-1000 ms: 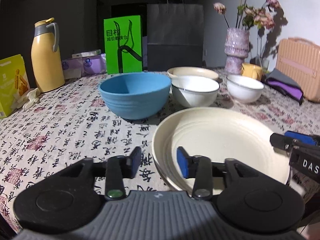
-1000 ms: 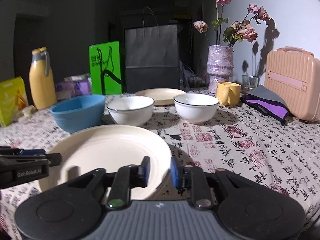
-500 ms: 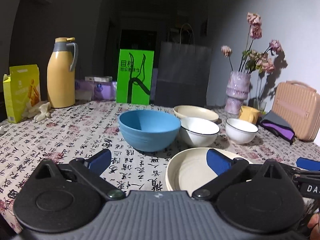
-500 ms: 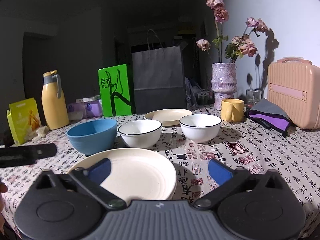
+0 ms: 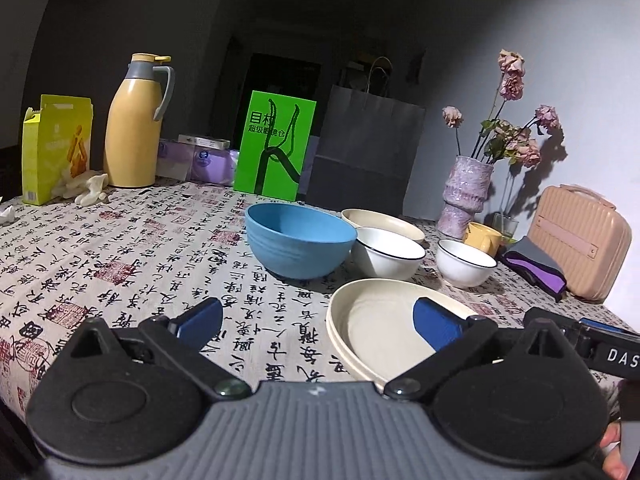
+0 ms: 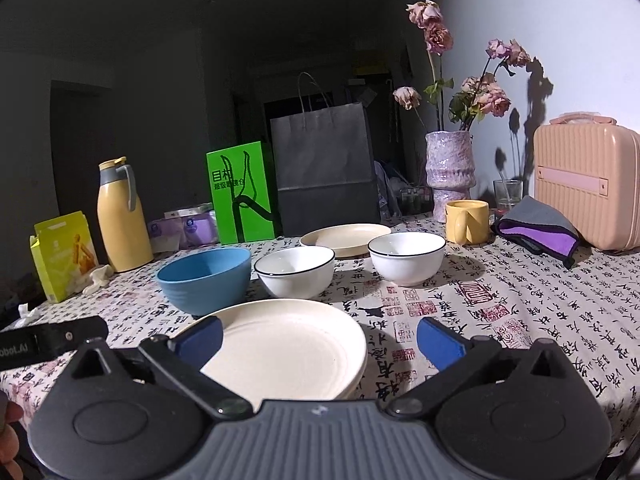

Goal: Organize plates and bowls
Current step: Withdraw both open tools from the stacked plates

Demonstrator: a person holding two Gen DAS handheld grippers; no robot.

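Note:
A large cream plate lies nearest on the patterned tablecloth, and a second rim seems to show under it. Behind it stand a blue bowl, a black-rimmed white bowl, a second such bowl and another cream plate. My left gripper hovers open over the near plate's left edge, holding nothing. My right gripper is open over its right edge, also holding nothing.
Along the back stand a yellow thermos, a green box, a dark paper bag and a vase of dried flowers. A yellow mug, purple-grey cloth and pink case sit right. A yellow carton stands left.
Both grippers' jaws went from narrow at the near plate's rim to wide open. Both drew back and rose a little, and the left one shifted sideways.

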